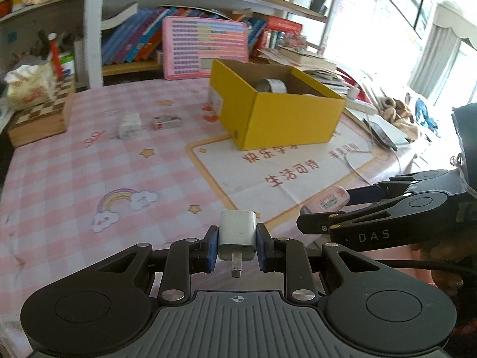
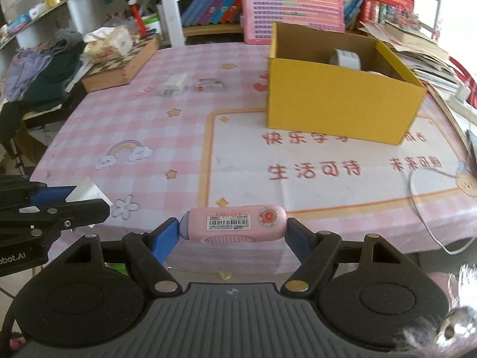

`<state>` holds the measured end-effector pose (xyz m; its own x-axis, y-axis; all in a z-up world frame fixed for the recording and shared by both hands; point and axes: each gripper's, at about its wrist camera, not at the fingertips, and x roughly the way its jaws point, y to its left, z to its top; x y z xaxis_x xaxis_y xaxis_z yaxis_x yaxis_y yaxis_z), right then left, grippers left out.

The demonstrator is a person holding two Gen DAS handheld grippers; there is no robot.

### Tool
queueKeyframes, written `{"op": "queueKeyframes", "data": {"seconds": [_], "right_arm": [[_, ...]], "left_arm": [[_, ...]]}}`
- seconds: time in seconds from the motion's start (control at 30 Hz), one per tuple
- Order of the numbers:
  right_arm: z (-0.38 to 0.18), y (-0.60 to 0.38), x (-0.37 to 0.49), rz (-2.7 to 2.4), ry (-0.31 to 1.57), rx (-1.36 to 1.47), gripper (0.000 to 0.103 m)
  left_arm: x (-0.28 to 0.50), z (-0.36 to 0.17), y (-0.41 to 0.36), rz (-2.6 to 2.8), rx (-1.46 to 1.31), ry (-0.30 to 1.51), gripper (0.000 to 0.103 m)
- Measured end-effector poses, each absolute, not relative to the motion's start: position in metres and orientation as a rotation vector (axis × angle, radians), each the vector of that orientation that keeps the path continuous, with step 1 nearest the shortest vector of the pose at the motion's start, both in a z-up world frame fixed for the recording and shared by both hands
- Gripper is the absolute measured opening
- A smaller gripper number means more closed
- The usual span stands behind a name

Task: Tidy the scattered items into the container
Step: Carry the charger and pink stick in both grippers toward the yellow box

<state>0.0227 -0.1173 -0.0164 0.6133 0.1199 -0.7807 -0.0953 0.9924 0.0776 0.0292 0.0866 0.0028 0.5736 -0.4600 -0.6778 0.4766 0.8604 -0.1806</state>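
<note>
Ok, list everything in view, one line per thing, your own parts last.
Charger plug: 1, white, between the left gripper's pads.
Eraser-like case: 1, pink, held lengthwise by the right gripper.
Box: 1, yellow cardboard, open, far right of the table.
Tape roll: 1, grey-white, inside the box.
Small packets: 2, white and red-white, far side of the cloth.
Tablecloth: 1, pink checked.
Chessboard case: 1, wooden, far left.
Tissue pack: 1, yellowish, on the chessboard case.
Left gripper: 1, black, blue pads.
Right gripper: 1, black, blue pads.
</note>
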Motion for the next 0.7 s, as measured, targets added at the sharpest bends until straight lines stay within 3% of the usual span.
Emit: {"op": "queueKeyframes", "data": {"seconds": [0.7], "right_arm": [[-0.018, -0.180, 0.010, -0.052, 0.929, 0.077, 0.076]], "left_arm": [[0.046, 0.000, 0.017, -0.743, 0.111, 0.793, 0.024]]}}
